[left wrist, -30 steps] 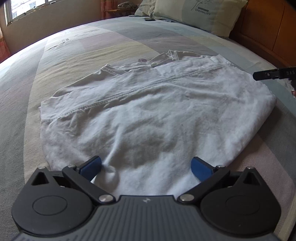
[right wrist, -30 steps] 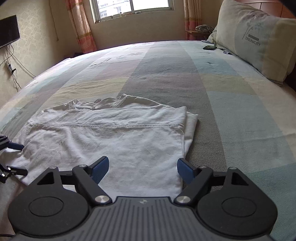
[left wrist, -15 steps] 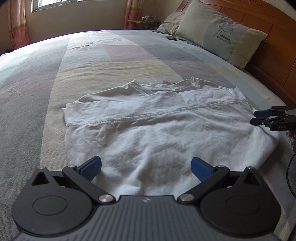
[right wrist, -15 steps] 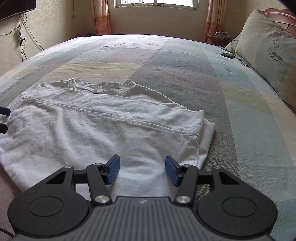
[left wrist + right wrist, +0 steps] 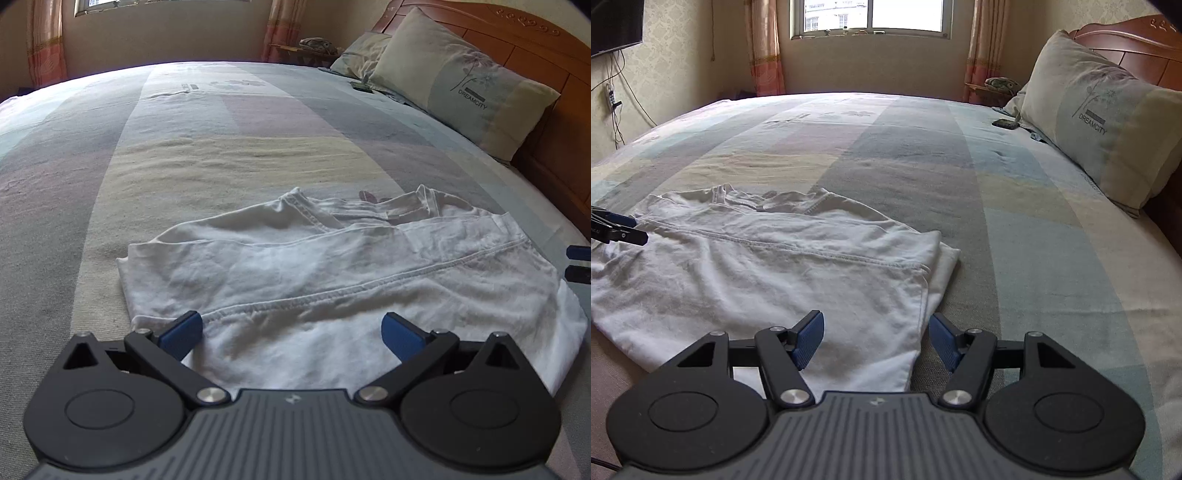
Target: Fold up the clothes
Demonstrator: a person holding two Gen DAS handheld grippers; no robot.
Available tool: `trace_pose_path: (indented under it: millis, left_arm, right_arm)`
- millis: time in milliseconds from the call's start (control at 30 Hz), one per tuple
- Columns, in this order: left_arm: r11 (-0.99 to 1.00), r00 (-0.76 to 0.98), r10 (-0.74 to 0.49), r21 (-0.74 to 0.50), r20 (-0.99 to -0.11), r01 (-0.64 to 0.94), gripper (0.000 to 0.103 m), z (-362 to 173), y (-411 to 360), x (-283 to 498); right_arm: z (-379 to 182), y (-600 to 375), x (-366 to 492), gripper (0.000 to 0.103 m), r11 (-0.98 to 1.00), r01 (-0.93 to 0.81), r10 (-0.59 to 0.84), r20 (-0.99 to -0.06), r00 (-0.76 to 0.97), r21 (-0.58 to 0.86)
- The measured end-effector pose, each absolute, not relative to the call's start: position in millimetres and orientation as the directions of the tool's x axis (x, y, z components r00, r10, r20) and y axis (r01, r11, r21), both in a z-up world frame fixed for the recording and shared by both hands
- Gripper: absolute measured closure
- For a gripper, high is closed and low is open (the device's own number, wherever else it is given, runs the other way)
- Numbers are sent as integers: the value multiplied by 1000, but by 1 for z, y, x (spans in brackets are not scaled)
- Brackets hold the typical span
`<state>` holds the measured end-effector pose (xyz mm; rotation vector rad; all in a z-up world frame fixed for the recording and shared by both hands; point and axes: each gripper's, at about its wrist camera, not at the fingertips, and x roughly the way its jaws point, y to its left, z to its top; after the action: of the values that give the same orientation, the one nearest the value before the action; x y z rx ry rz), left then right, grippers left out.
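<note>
Shirt: white, thin cotton T-shirt (image 5: 332, 273), part-folded and lying flat on the striped pastel bedspread (image 5: 221, 155), well short of the grey-green printed pillow (image 5: 461, 88).
Handling: I judge it light, limp and prone to wrinkling, not fragile; best pinched at the near corners by the stitched hem.
Left gripper (image 5: 291, 332): jaws wide apart over the shirt's near edge, gripping nothing.
Right gripper (image 5: 875, 336): jaws opening, straddling the shirt's right edge, pads off the cloth.
Hidden: near hem lies under both gripper bodies; folded-under layers unseen; small dark object near the pillow unclear.
</note>
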<state>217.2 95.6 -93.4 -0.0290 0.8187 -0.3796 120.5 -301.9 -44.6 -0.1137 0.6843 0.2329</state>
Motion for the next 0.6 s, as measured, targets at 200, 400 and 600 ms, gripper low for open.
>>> trace_pose_path:
  millis: [200, 400, 600]
  left_arm:
    - [927, 616, -347, -158, -707, 341, 1, -84, 90, 204]
    - [918, 573, -342, -135, -745, 373, 1, -94, 113, 162]
    - [895, 594, -319, -29, -739, 445, 1, -84, 114, 117]
  right_arm:
    - [-57, -267, 172, 34, 947, -318, 208, -653, 729, -54]
    - [-86, -297, 201, 34, 961, -275, 207, -696, 688, 14]
    - [-75, -305, 182, 35, 978, -205, 126, -713, 689, -25]
